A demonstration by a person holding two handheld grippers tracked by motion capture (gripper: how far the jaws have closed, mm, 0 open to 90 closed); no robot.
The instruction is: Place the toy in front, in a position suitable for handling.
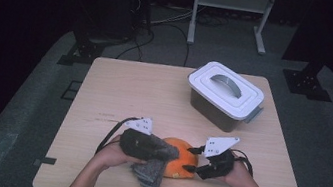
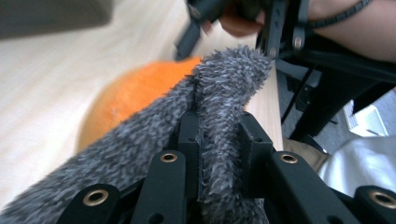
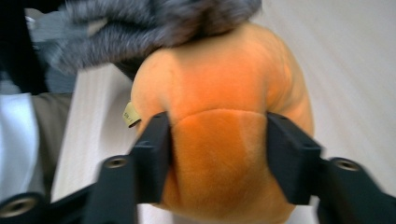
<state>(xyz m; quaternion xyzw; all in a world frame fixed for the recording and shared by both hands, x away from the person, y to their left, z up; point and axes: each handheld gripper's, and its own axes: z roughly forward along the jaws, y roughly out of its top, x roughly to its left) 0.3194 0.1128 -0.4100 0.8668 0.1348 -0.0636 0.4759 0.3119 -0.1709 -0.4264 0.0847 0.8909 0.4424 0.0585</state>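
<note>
In the high view, near the table's front edge, an orange plush toy (image 1: 176,170) lies under a grey fuzzy cloth (image 1: 149,173). My left gripper (image 1: 173,153) is shut on the cloth. In the left gripper view the cloth (image 2: 224,88) is pinched between the pads of that gripper (image 2: 219,128) and drapes over the plush (image 2: 135,93). My right gripper (image 1: 189,159) comes in from the right. In the right gripper view its jaws (image 3: 218,140) press the two sides of the plush (image 3: 219,88), and the cloth (image 3: 154,23) hangs across the top.
A white lidded box (image 1: 225,95) with a grey handle stands at the back right of the wooden table (image 1: 124,92). Cables and a metal frame (image 1: 230,12) are on the floor behind. The person's forearms come in over the front edge.
</note>
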